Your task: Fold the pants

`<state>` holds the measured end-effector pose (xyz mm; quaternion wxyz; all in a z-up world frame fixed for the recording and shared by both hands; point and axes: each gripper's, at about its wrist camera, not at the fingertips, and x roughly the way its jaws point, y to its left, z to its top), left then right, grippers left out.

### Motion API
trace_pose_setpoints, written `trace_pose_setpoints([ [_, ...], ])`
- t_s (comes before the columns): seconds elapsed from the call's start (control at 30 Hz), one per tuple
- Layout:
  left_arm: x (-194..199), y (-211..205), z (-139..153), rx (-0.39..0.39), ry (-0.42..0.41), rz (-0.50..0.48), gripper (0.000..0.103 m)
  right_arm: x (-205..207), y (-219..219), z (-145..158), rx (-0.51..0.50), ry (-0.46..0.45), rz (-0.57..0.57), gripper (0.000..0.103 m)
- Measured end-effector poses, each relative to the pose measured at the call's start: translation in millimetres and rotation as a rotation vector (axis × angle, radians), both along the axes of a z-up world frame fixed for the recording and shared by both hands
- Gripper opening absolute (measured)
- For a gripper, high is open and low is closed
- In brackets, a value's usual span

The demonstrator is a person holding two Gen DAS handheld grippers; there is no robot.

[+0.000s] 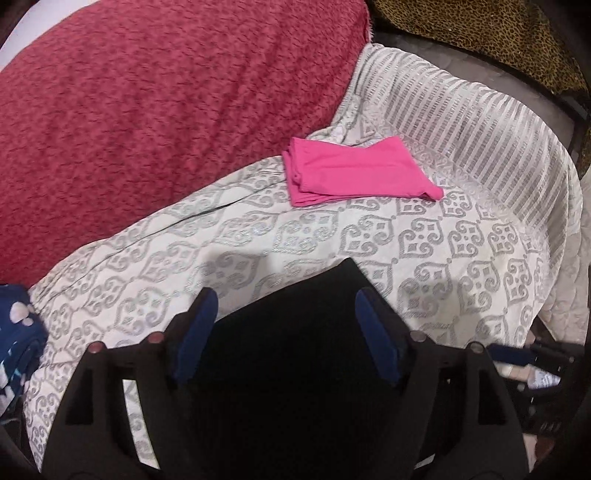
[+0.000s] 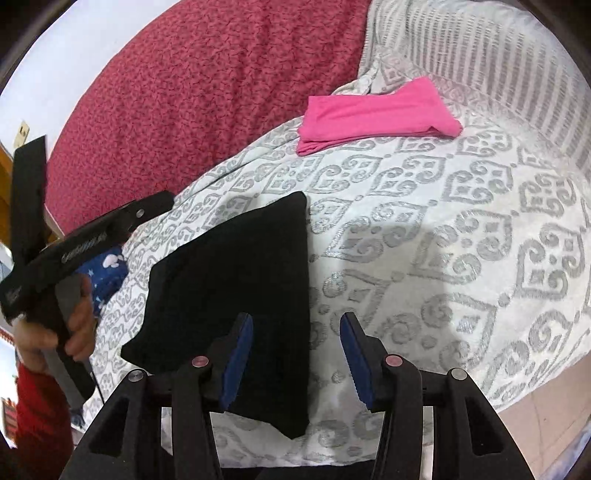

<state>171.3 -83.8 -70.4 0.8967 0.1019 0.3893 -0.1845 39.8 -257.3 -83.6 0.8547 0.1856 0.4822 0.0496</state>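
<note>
Folded black pants (image 2: 236,280) lie flat on the white patterned bedspread (image 2: 443,229), near its front edge. In the left wrist view the black pants (image 1: 291,350) fill the space between and below my left gripper's fingers. My left gripper (image 1: 286,299) is open above them and holds nothing. My right gripper (image 2: 295,325) is open over the right edge of the pants and holds nothing. The left gripper's body (image 2: 74,251), held by a hand, shows at the left of the right wrist view.
Folded pink pants (image 1: 354,171) lie farther back on the bedspread (image 1: 443,240), also in the right wrist view (image 2: 376,114). A red textured blanket (image 1: 166,103) covers the back left. A blue printed garment (image 1: 14,332) lies at the left. A leopard-print cloth (image 1: 480,33) is at the far right.
</note>
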Motion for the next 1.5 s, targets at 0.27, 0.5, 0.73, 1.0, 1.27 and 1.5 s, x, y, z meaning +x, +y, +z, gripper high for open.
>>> trace_pose_setpoints([
  [0.27,-16,65,-21,-0.025,0.034,0.125,0.078,32,26,-12,-0.095,0.077,0.095,0.050],
  [0.5,-18,157,-63,-0.199,0.187,0.312,0.078,60,24,-33,-0.017,0.133,0.108,0.049],
  [0.73,-20,170,-97,-0.335,0.321,0.271,0.078,71,19,-45,0.041,0.178,0.090,0.049],
  [1.0,-16,161,-124,-0.380,0.421,0.218,0.078,73,21,-58,0.071,0.215,0.113,0.049],
  [1.27,-13,169,-134,-0.435,0.456,0.229,0.078,79,26,-62,0.060,0.211,0.125,0.049],
  [1.5,-8,169,-139,-0.449,0.456,0.221,0.084,83,24,-66,0.084,0.199,0.121,0.050],
])
